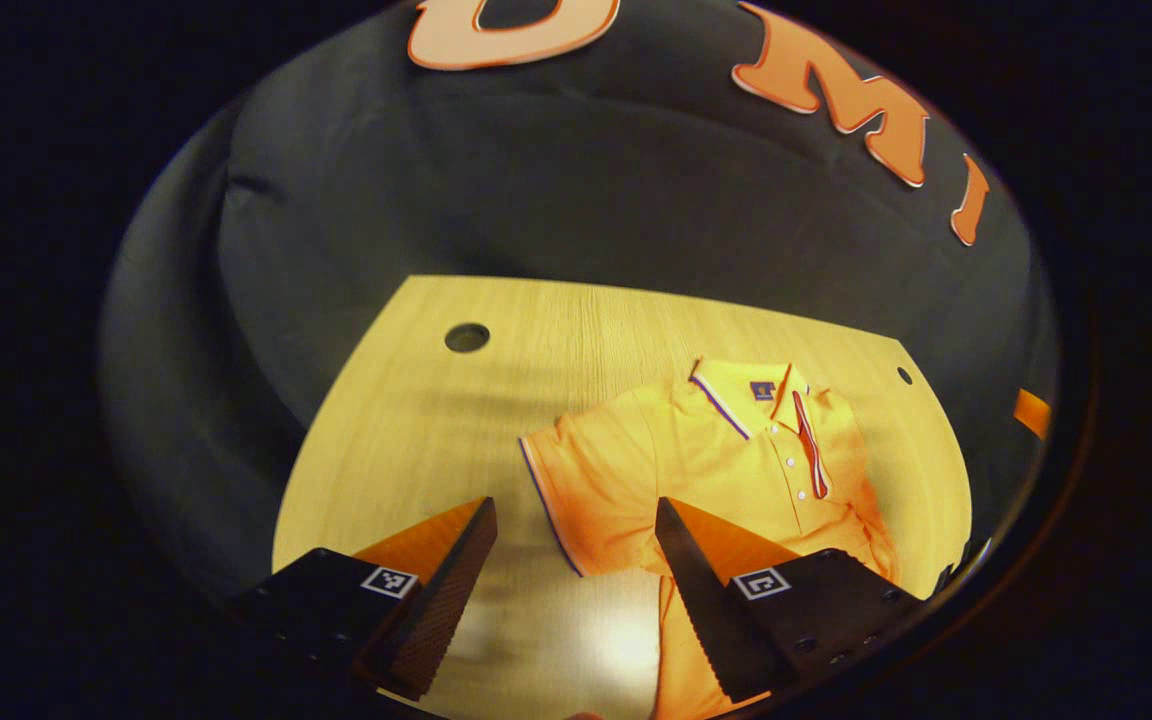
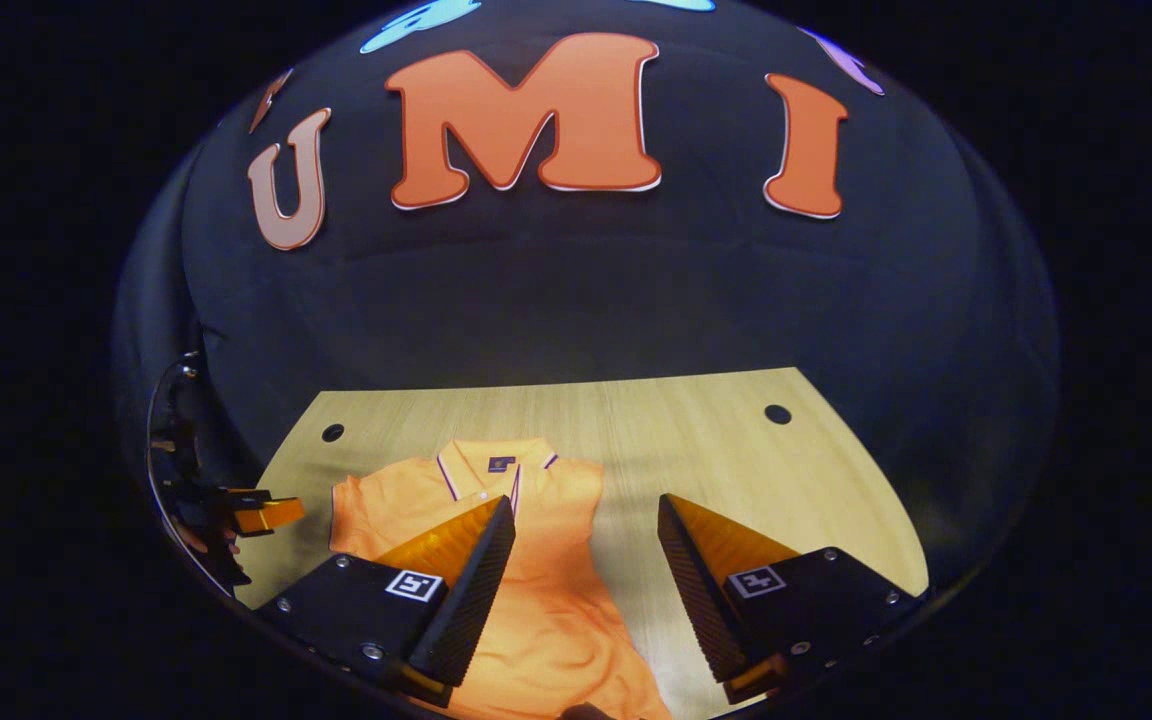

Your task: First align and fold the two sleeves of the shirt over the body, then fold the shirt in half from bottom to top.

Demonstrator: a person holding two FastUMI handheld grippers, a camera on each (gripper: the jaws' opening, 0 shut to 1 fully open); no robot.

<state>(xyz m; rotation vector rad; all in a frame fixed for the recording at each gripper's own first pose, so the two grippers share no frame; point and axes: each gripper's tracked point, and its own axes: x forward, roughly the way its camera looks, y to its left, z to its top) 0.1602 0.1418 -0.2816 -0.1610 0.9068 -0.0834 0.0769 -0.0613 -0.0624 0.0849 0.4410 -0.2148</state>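
An orange polo shirt point(image 1: 736, 460) lies face up on the wooden table point(image 1: 496, 400), collar point(image 1: 748, 392) toward the wall. One short sleeve point(image 1: 576, 490) is spread out flat to the side; the opposite side looks folded in over the body. My left gripper point(image 1: 573, 508) hovers open just above that spread sleeve's cuff. In the right gripper view the shirt point(image 2: 546, 590) runs under my right gripper point(image 2: 586, 503), which is open over the shirt's straight side edge, nothing between its fingers. The left gripper point(image 2: 261, 515) shows at that view's left edge, beside the spread sleeve point(image 2: 356, 515).
The table has small round holes near its far corners point(image 1: 467, 337) point(image 2: 778, 413). Bare wood point(image 2: 736, 450) extends beside the shirt. The black cloth wall point(image 2: 576, 300) rises right behind the table's far edge.
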